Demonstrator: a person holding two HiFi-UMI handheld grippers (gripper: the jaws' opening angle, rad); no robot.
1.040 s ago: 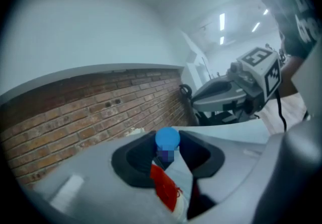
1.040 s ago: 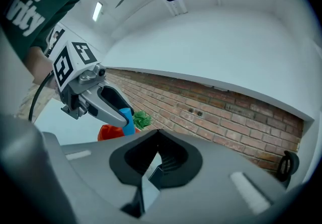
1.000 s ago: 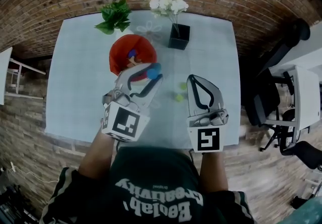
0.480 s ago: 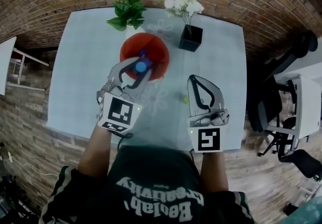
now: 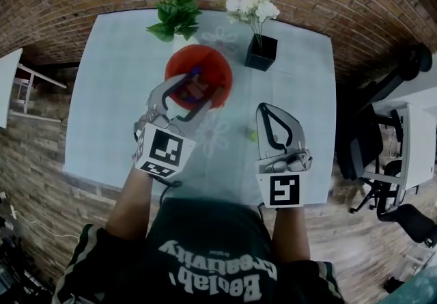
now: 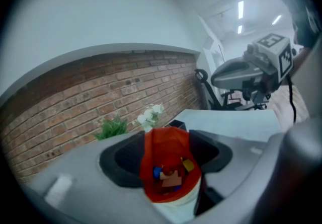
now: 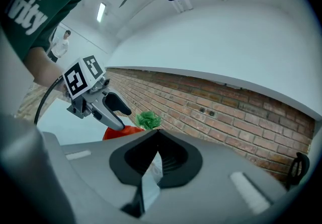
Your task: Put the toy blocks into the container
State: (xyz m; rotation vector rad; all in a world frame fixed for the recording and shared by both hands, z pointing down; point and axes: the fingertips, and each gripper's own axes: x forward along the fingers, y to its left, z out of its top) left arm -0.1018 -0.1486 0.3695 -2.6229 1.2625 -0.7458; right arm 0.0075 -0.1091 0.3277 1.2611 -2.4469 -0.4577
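The red container [image 5: 198, 76] stands mid-table and holds several toy blocks [image 6: 172, 176], among them a blue one [image 6: 157, 171] and a yellow one [image 6: 188, 165]. My left gripper [image 5: 198, 88] hovers just over the container's near rim with its jaws opening; nothing is pressed between the pads, and the container [image 6: 168, 142] shows straight through the gap. A small green block [image 5: 252, 135] lies on the table beside my right gripper [image 5: 263, 108], which is shut with nothing in it. The right gripper view shows its jaws meeting at the tip [image 7: 155, 136].
A black square vase of white flowers [image 5: 260, 52] and a green plant [image 5: 175, 17] stand behind the container near the brick wall. The table's near edge [image 5: 225, 195] runs under both grippers. An office chair [image 5: 372, 125] is off to the right.
The left gripper carried a blue block from the table up over the red container. Its jaws now stand wider and the blue block is no longer between them. The right gripper stayed put.
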